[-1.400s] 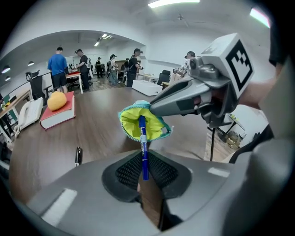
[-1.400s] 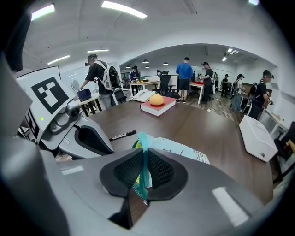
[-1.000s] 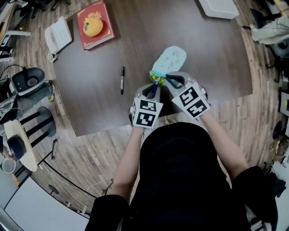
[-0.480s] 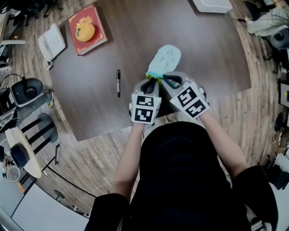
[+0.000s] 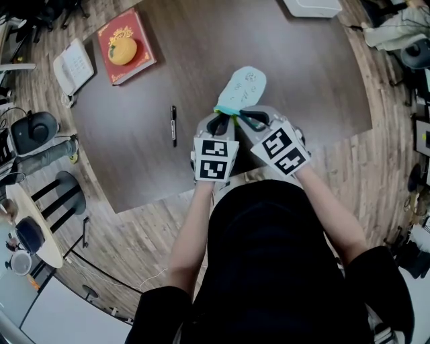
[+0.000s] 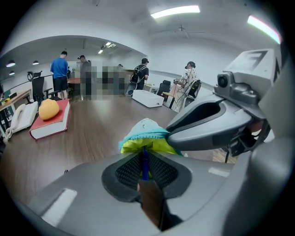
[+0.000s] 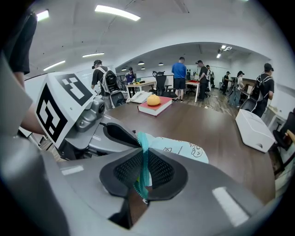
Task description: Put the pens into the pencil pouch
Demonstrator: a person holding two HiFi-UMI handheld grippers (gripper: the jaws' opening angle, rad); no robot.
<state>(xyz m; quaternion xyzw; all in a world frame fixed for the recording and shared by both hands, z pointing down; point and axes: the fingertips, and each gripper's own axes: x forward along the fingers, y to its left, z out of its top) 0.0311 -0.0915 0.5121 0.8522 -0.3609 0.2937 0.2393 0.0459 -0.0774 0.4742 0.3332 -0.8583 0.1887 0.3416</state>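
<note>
A light teal pencil pouch [image 5: 240, 86] with a yellow-green lining lies on the dark table [image 5: 302, 74]. My right gripper [image 5: 246, 119] is shut on the teal edge of the pouch's mouth [image 7: 144, 159] and holds it up. My left gripper [image 5: 224, 119] is shut on a blue pen [image 6: 144, 162]. The pen's tip points into the pouch's open mouth [image 6: 148, 144]. A black pen [image 5: 173, 125] lies loose on the table, left of both grippers.
A red book with an orange fruit on it [image 5: 124, 46] and a white telephone [image 5: 72, 65] lie at the table's far left. A white box [image 5: 312, 7] sits at the far edge. Chairs [image 5: 57, 195] stand left of the table. People stand far off in the room.
My left gripper has edged forward with the blue pen, closer to the pouch's mouth. The right gripper has kept its hold on the pouch's edge and has stayed put.
</note>
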